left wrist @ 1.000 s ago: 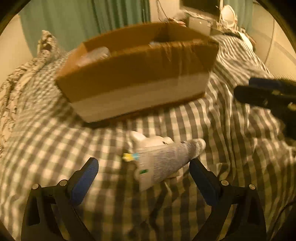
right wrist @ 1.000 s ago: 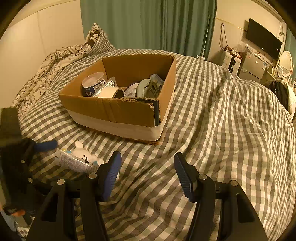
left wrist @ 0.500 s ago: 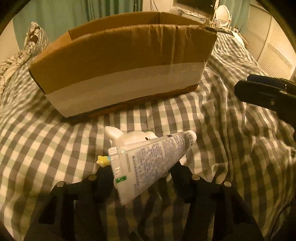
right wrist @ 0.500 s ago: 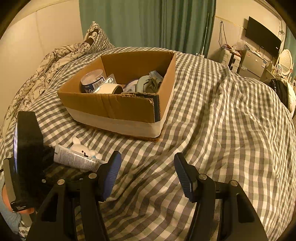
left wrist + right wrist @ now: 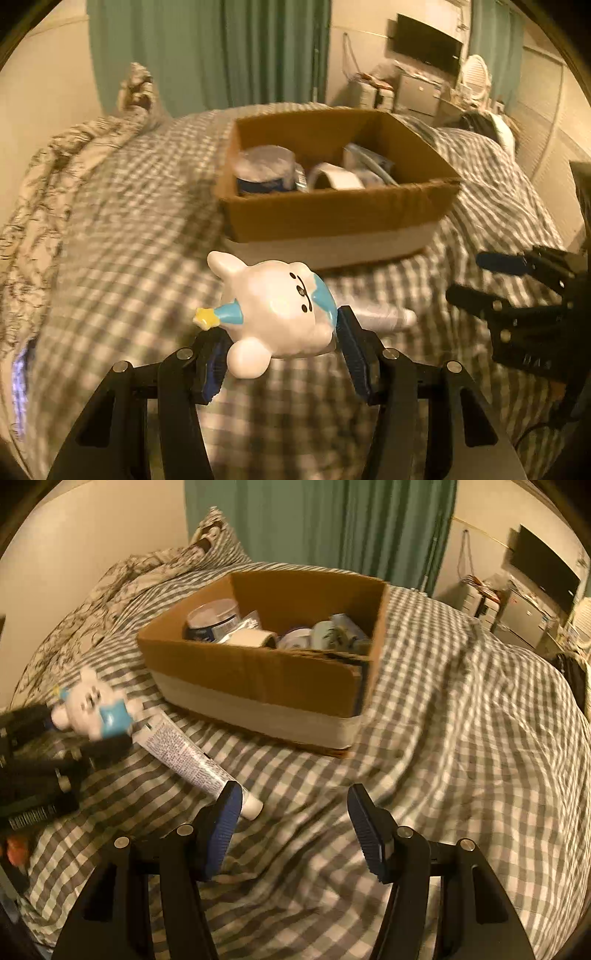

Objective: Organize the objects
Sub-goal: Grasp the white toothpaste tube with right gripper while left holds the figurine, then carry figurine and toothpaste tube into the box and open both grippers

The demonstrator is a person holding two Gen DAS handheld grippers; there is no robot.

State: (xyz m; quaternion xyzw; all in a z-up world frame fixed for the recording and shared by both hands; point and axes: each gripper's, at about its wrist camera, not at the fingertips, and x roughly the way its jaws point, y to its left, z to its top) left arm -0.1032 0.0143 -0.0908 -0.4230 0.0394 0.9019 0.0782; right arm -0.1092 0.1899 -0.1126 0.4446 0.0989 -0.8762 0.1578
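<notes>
White toy (image 5: 280,310) clenched between left gripper (image 5: 279,350) pads, above the bed; right gripper (image 5: 295,830) released, tube (image 5: 192,760) just beside its left pad.

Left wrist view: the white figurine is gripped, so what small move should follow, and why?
Probably carry the white rabbit-like figurine, clamped in the left gripper, forward over the open brown cardboard box: it is off the checked bedcover, and the box ahead already holds items.
</notes>
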